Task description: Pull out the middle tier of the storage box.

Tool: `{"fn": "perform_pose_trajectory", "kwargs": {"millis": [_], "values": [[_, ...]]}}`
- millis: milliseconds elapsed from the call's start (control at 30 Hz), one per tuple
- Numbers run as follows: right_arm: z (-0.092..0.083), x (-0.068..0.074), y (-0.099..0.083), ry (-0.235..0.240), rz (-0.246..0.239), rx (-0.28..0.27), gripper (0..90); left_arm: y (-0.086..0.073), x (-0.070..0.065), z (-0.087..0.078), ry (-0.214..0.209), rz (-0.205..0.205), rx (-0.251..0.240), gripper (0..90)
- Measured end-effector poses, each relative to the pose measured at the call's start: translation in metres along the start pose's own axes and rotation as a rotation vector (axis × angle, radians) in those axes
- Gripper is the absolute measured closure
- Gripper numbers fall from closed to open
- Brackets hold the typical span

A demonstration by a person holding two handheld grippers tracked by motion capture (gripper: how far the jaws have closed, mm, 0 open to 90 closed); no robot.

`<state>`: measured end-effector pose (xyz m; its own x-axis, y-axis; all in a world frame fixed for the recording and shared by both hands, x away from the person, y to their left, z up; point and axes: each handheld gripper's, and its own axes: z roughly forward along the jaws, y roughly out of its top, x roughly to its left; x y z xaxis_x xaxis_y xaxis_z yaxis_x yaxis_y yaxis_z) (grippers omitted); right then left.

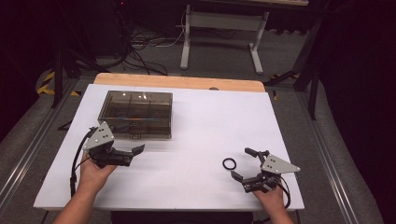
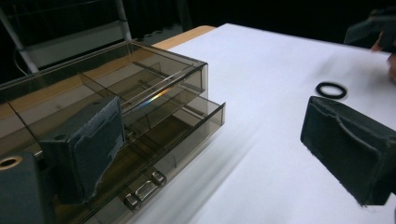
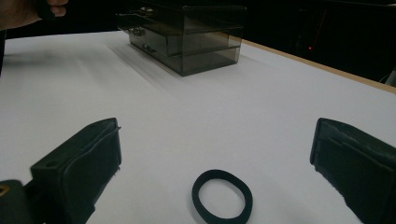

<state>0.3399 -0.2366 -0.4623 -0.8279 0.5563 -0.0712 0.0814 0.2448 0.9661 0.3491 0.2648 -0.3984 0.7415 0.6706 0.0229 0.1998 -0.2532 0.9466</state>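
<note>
A smoky see-through drawer box [image 1: 135,114] stands at the back left of the white table [image 1: 201,116]. In the left gripper view the drawer box [image 2: 116,107] has one drawer [image 2: 196,123] a little way out and a metal handle [image 2: 144,190] lower down. My left gripper [image 1: 128,150] is open just in front of the drawer box, and the left gripper [image 2: 217,154] has nothing between its pads. A black ring [image 1: 229,164] lies flat at the front right. My right gripper [image 1: 242,163] is open beside it, and the ring [image 3: 222,196] lies between the right gripper's [image 3: 217,172] spread jaws, untouched.
The table's wooden far edge [image 1: 177,81] shows behind the white surface. Beyond it are a white desk frame [image 1: 219,37] and loose cables [image 1: 140,51] on the floor. In the left gripper view the ring [image 2: 331,89] lies far off.
</note>
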Motion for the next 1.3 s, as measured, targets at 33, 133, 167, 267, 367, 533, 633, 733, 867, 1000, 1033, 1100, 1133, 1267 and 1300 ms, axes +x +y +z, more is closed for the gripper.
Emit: {"fn": "perform_pose_trajectory", "kwargs": {"millis": [33, 133, 167, 267, 367, 533, 633, 733, 867, 1000, 1033, 1100, 1133, 1267, 1300], "values": [[0.0, 0.0, 0.0, 0.0, 0.0, 0.0, 2.5, 0.0, 0.001, -0.001, -0.009, -0.016, -0.01, 6.5], [0.0, 0.0, 0.0, 0.001, 0.0, 0.0, 2.5, 0.001, 0.003, -0.003, -0.035, -0.049, -0.034, 5.4], [0.0, 0.0, 0.0, 0.001, 0.0, 0.0, 2.5, 0.001, 0.004, -0.004, -0.043, -0.052, -0.046, 5.4], [0.0, 0.0, 0.0, 0.003, -0.001, 0.001, 2.5, 0.004, 0.004, -0.005, -0.068, -0.052, -0.06, 5.0], [0.0, 0.0, 0.0, 0.004, 0.0, 0.001, 2.5, 0.006, 0.006, -0.007, -0.133, -0.008, -0.029, 5.2], [0.001, 0.0, 0.0, 0.002, 0.0, 0.002, 2.5, 0.012, 0.007, -0.006, -0.185, 0.071, 0.036, 11.7], [0.001, 0.0, 0.0, -0.001, 0.0, 0.003, 2.5, 0.013, 0.01, -0.004, -0.212, 0.093, 0.079, 18.2], [0.001, 0.001, 0.0, -0.005, 0.0, 0.006, 2.5, 0.013, 0.015, -0.002, -0.241, 0.101, 0.115, 23.7], [0.001, 0.001, 0.0, -0.006, -0.002, 0.009, 2.5, 0.016, 0.019, 0.001, -0.232, 0.137, 0.167, 27.9], [0.001, 0.001, 0.0, -0.008, 0.001, 0.012, 2.5, 0.019, 0.022, 0.006, -0.224, 0.16, 0.212, 28.5], [0.001, 0.001, 0.0, -0.006, -0.001, 0.011, 2.5, 0.02, 0.023, 0.008, -0.222, 0.173, 0.227, 28.0], [0.001, 0.001, -0.001, -0.006, 0.001, 0.013, 2.5, 0.022, 0.024, 0.011, -0.219, 0.198, 0.252, 27.5], [0.0, 0.001, -0.001, -0.005, 0.0, 0.013, 2.5, 0.022, 0.024, 0.012, -0.22, 0.204, 0.26, 27.5], [0.001, 0.001, -0.001, -0.003, -0.001, 0.012, 2.5, 0.024, 0.025, 0.017, -0.219, 0.234, 0.295, 28.7], [0.001, 0.001, -0.001, -0.003, -0.001, 0.012, 2.6, 0.024, 0.025, 0.018, -0.216, 0.239, 0.304, 29.2]]}}
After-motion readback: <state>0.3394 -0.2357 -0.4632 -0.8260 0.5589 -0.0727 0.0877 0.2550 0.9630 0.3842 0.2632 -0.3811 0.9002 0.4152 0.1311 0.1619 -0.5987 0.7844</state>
